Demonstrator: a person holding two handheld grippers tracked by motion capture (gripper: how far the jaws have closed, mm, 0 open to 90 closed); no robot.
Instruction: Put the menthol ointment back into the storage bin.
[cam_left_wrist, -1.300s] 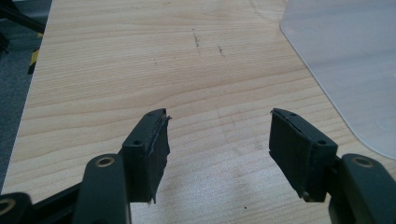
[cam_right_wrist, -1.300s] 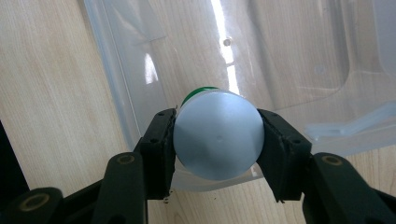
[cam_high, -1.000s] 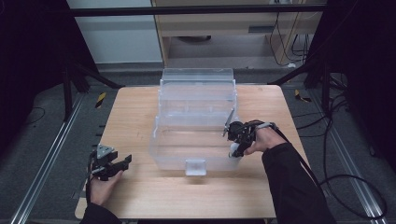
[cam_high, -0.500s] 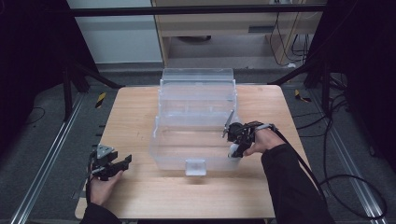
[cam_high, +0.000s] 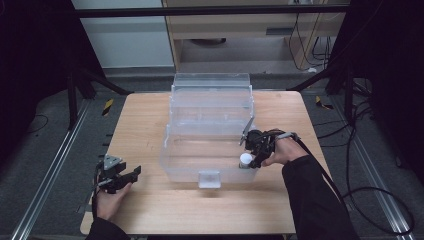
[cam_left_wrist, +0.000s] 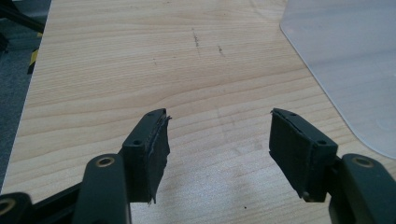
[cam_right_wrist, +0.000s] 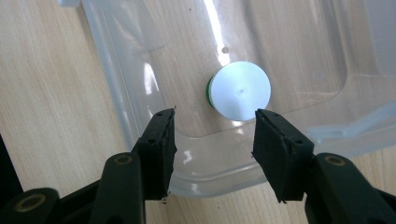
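A small green bottle with a white cap (cam_right_wrist: 239, 90) stands upright inside the clear plastic bin (cam_right_wrist: 121, 107), near its front right corner (cam_high: 245, 159). My right gripper (cam_right_wrist: 215, 114) hovers over that corner, pointing down at the cap. Its jaws have just been opening; they stand apart on either side of the cap and the pads do not touch it. In the high view the right gripper (cam_high: 255, 150) sits at the bin's right wall. My left gripper (cam_left_wrist: 219, 114) rests open over bare wood at the table's front left (cam_high: 131, 173), with nothing between its jaws.
The clear bin (cam_high: 172, 160) takes up the middle of the wooden table (cam_high: 150, 115), its lid (cam_high: 210, 82) tipped up at the back. A latch tab (cam_high: 209, 178) sticks out from its front wall. Metal rails and cables run along the floor on both sides.
Both hands have stayed in place. The white cap now shows just below the right gripper's jaws.
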